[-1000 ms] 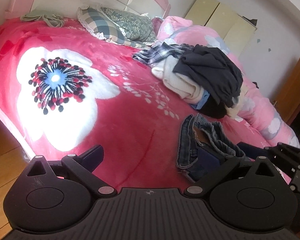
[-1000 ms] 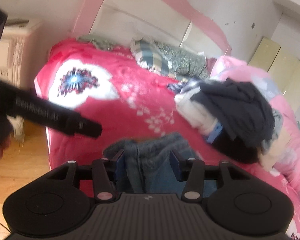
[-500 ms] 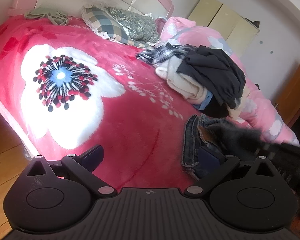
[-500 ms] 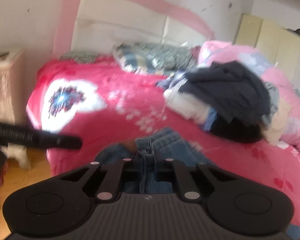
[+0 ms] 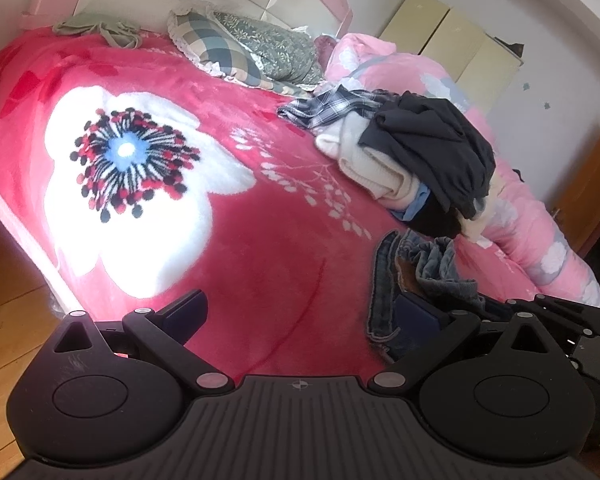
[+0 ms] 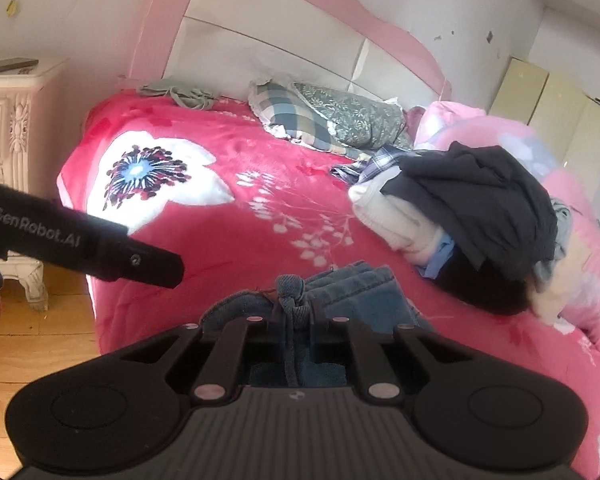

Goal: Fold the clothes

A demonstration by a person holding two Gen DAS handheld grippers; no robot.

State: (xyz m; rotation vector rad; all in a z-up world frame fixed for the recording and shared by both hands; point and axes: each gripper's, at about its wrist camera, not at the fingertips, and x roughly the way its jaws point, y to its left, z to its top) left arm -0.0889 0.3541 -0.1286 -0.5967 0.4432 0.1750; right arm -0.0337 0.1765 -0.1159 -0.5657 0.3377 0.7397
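Crumpled blue jeans lie near the front edge of the red flowered blanket. In the right wrist view my right gripper pinches a bunched fold of the jeans by the waistband. Its jaws are opening slightly, with the denim still pressed between them. My left gripper stands wide open just left of the jeans, nothing held, its right finger against the denim's edge. That gripper's finger shows as a black bar at the left of the right wrist view.
A pile of clothes, dark, cream and plaid, sits behind the jeans. Pillows and a green garment lie at the headboard, a pink quilt along the right. A white nightstand and wooden floor lie left of the bed.
My right gripper's jaws went from wide apart around the jeans to pinched on a denim fold. The left gripper stayed open and still.
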